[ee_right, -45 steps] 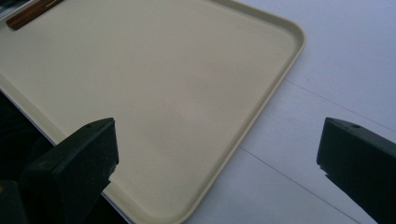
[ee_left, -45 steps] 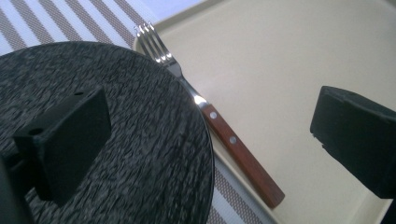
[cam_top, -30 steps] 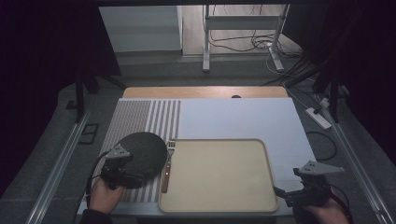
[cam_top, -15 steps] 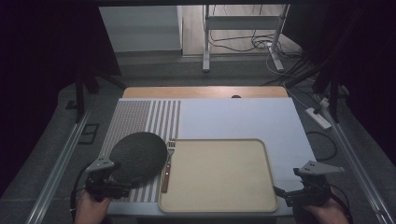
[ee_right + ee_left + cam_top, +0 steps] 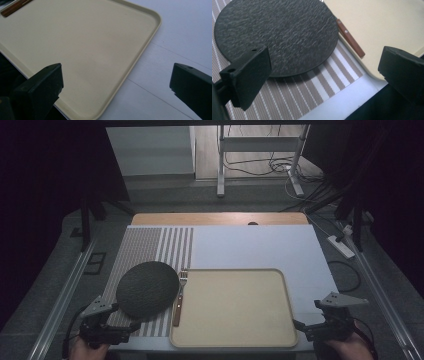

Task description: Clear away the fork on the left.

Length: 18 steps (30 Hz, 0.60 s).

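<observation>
High view. Dark round plate (image 5: 147,289) flat on striped placemat (image 5: 150,255), just left of cream tray (image 5: 234,340), rim apart from tray edge. Fork (image 5: 178,296) with wooden handle in the gap between plate and tray, parallel to tray's left side. Looks like a place setting being laid: plate centred on the mat, cutlery alongside. Tray bare. Left gripper (image 5: 134,326) low at the table's near edge, left of tray's near-left corner, tips aimed toward plate's near rim, not touching. Right gripper (image 5: 300,326) off tray's near-right corner, level, pointing inward at it, clear of the rim. Hands at the bottom edge, both drawn close to the body.

Left gripper view. Plate (image 5: 277,35) ahead of the jaws, near rim just past the left jaw; fork handle (image 5: 350,37) right of plate, against tray (image 5: 387,27). Jaws spread wide, nothing between them. Pitched down and forward over the mat (image 5: 294,100); probably lined up for a grab at the plate rim, though that is a guess.

Right gripper view. Tray (image 5: 140,52) under and ahead, rounded far corner up right, pale tablecloth (image 5: 180,37) beyond it. Fork handle tip at tray's far edge, upper left. Jaws wide apart, holding nothing, straddling tray's near corner without contact. Reads as parked, waiting.
</observation>
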Each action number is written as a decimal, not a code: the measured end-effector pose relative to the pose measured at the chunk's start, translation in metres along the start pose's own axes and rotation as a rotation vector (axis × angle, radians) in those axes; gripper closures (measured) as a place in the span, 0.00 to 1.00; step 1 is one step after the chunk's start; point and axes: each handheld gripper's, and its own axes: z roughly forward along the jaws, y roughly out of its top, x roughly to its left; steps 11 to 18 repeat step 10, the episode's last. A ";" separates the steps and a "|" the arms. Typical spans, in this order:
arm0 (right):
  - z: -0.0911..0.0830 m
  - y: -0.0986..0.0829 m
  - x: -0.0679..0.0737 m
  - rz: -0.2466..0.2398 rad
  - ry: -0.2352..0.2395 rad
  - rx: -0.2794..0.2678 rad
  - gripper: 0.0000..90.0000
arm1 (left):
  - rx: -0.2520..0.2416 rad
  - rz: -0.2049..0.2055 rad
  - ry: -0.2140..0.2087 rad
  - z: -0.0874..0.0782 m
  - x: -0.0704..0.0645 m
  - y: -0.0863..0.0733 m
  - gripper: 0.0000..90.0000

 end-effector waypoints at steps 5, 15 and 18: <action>0.000 0.000 0.001 -0.002 -0.001 0.002 0.00 | 0.021 -0.009 0.009 -0.001 0.000 -0.002 0.00; 0.000 0.000 0.000 -0.006 -0.002 0.004 0.00 | 0.030 -0.013 0.002 0.000 0.001 -0.001 0.01; 0.000 0.000 0.000 -0.006 -0.002 0.004 0.00 | 0.030 -0.013 0.002 0.000 0.001 -0.001 0.01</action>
